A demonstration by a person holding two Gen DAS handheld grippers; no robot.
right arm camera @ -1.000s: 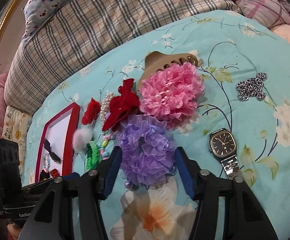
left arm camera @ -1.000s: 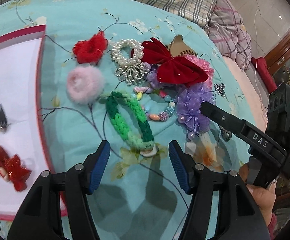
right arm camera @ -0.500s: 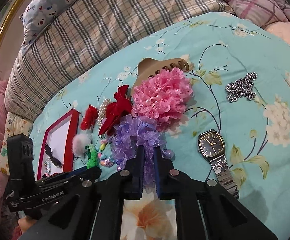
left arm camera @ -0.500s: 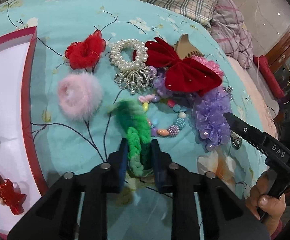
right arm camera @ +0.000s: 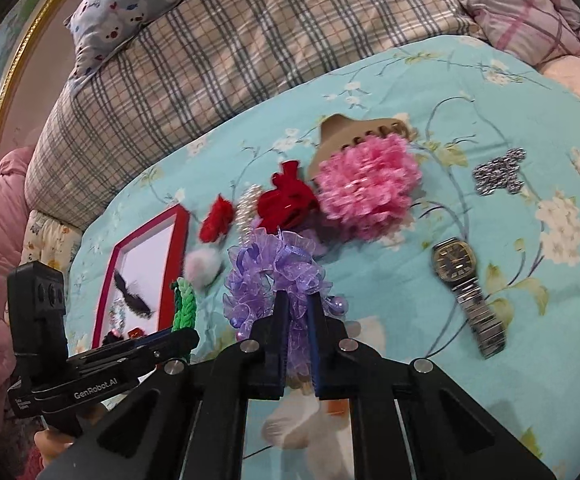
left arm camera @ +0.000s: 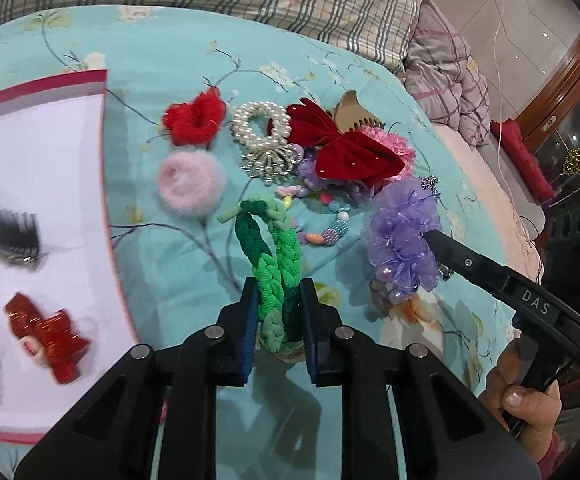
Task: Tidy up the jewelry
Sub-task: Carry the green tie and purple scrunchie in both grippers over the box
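Braided green band (left arm camera: 276, 280), frilly purple scrunchie (right arm camera: 276, 276)

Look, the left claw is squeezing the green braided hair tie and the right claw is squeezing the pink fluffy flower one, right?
Not quite. The right claw is squeezing the purple ruffled scrunchie, not the pink one. The right wrist view shows the pink scrunchie lying untouched on the bedspread farther back. The left claw does squeeze the green braided hair tie.

Bright indoor light, soft shadows under tools; fisheye-curved edges, slight motion blur.
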